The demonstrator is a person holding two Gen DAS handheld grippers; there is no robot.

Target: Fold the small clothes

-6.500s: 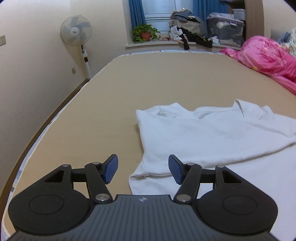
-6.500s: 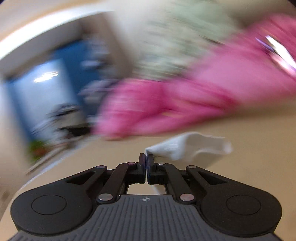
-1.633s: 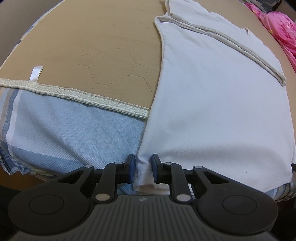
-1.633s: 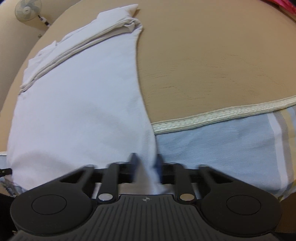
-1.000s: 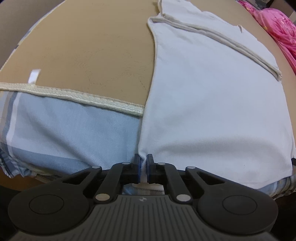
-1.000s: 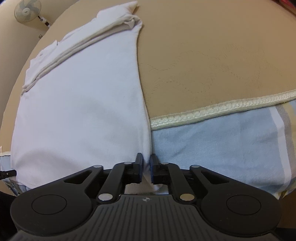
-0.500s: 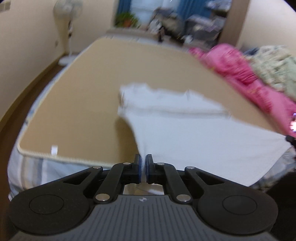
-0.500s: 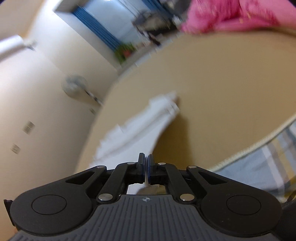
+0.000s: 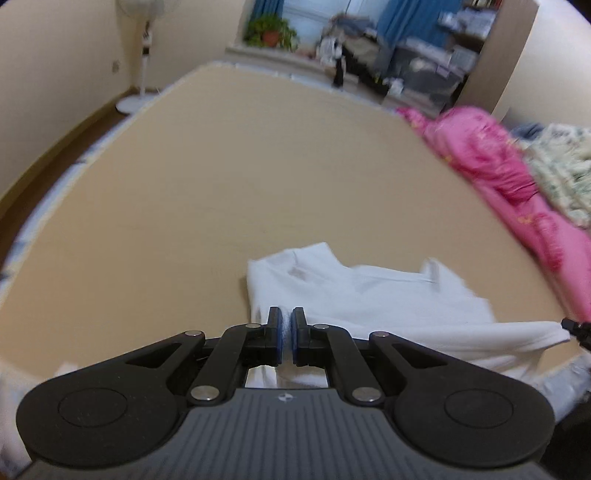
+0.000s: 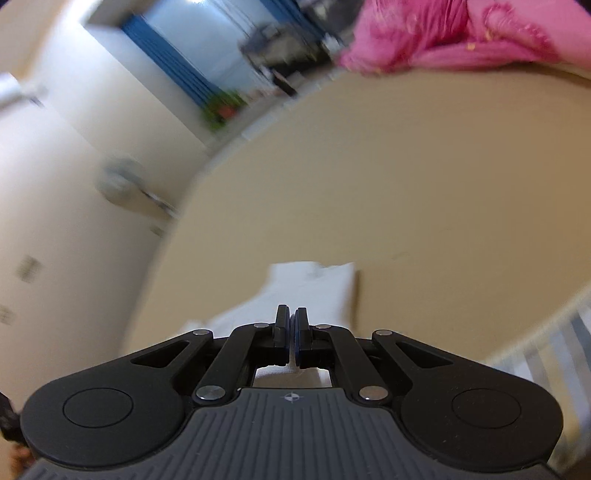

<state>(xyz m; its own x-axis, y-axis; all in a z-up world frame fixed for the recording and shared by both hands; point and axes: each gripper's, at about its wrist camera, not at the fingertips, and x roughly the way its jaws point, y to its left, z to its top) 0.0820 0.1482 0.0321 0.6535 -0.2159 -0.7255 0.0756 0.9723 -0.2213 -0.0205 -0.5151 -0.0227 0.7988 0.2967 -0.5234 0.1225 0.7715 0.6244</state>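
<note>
A white shirt point(image 9: 373, 295) lies on the tan bed cover point(image 9: 229, 177), its collar end away from me. My left gripper point(image 9: 284, 332) is shut on the shirt's near left hem corner and holds it lifted. My right gripper point(image 10: 291, 334) is shut on the near right hem corner of the same shirt point(image 10: 314, 284). The raised hem stretches between the two grippers. The right gripper's tip shows at the right edge of the left wrist view point(image 9: 578, 330). The right wrist view is blurred.
A pink quilt point(image 9: 498, 166) and a patterned blanket point(image 9: 557, 162) lie on the bed's right side. A standing fan point(image 9: 142, 48) is by the left wall. A window sill with a plant point(image 9: 271, 31) and storage boxes point(image 9: 424, 70) is beyond the bed.
Both grippers closed on the hem corners at the bed's near edge, then lifted them and carried them forward over the shirt toward the collar end.
</note>
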